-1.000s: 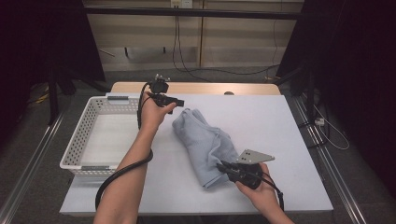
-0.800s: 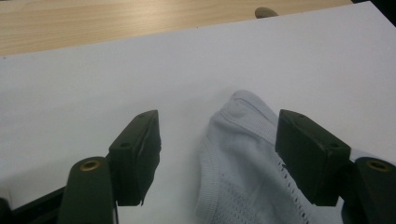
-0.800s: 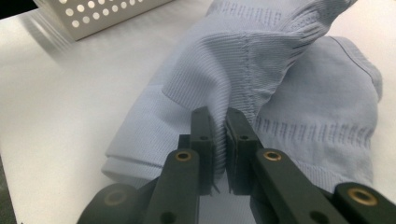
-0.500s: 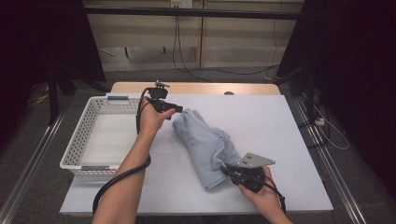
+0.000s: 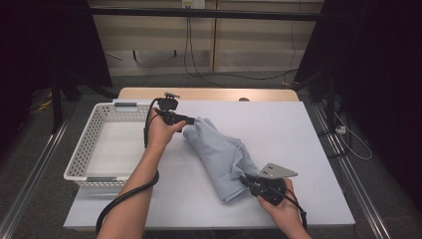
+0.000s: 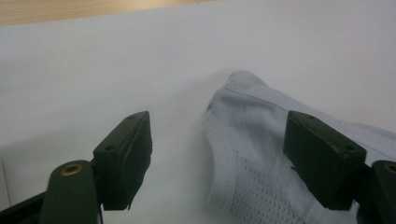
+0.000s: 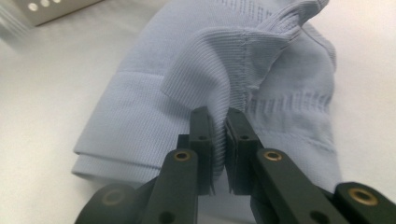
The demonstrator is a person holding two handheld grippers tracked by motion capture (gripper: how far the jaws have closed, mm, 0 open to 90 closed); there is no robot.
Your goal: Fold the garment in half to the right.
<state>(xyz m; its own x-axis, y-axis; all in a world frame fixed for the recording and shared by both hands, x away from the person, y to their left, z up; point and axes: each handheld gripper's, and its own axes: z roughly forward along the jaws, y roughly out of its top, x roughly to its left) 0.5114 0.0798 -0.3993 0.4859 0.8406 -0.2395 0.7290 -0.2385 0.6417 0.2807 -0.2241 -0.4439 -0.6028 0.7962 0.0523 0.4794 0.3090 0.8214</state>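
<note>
Black jaws of your right gripper [image 7: 218, 140] stand pressed together on a raised fold of the pale blue ribbed garment [image 7: 205, 88]; in the right gripper view the knit is pinched between the two pads and lifts into a ridge just above them. In the high view that gripper [image 5: 250, 180] sits at the near end of the garment [image 5: 219, 154], toward the front edge of the table, with its grey three-cornered plate [image 5: 276, 171] on top and your right hand [image 5: 278, 204] behind it.

Your left gripper [image 6: 217, 158] has its jaws spread wide, and they have just been opening. In the left gripper view the far end of the garment [image 6: 247, 140], with its ribbed hem and a mesh panel, lies between the jaws and nearer the right-hand one; whether that pad touches the cloth cannot be told, and the other pad stands apart from it over bare table. In the high view this gripper [image 5: 189, 119] is at the garment's far end, held by your left hand [image 5: 161, 132].

The garment lies folded in a long bundle, diagonally across the middle of the white table top [image 5: 278, 124]. A white perforated basket [image 5: 89, 149] stands on the table's left side, just beside your left forearm, apart from the garment.
</note>
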